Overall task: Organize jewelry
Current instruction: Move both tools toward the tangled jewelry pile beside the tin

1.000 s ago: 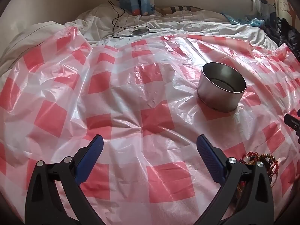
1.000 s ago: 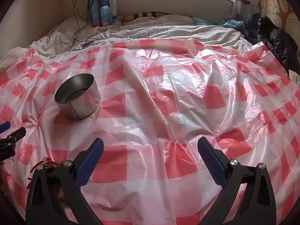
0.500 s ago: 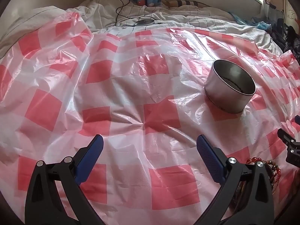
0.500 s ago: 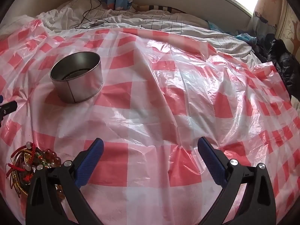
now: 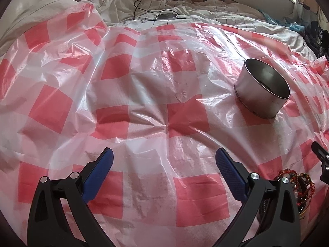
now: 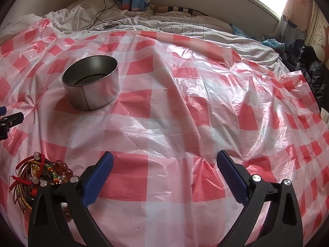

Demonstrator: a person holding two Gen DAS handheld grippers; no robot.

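A round metal tin (image 5: pixel 263 90) stands open on a red-and-white checked plastic sheet (image 5: pixel 144 94); it also shows in the right wrist view (image 6: pixel 92 86). A pile of beaded bracelets and red cords (image 6: pixel 39 175) lies at the near edge, between the two grippers, seen in the left wrist view (image 5: pixel 300 187) partly behind a finger. My left gripper (image 5: pixel 164 160) is open and empty above the sheet. My right gripper (image 6: pixel 164 164) is open and empty, with the jewelry to its left.
The sheet covers a bed with rumpled white bedding (image 6: pixel 185 26) at the back. A black cable and a round device (image 5: pixel 166 16) lie on the bedding. Dark clothing (image 6: pixel 308 65) sits at the right edge. The other gripper's tip (image 5: pixel 320 158) shows at the frame edge.
Both grippers have moved forward and tilted down toward the sheet. The tin and jewelry pile now look larger and nearer. Both grippers stayed open.
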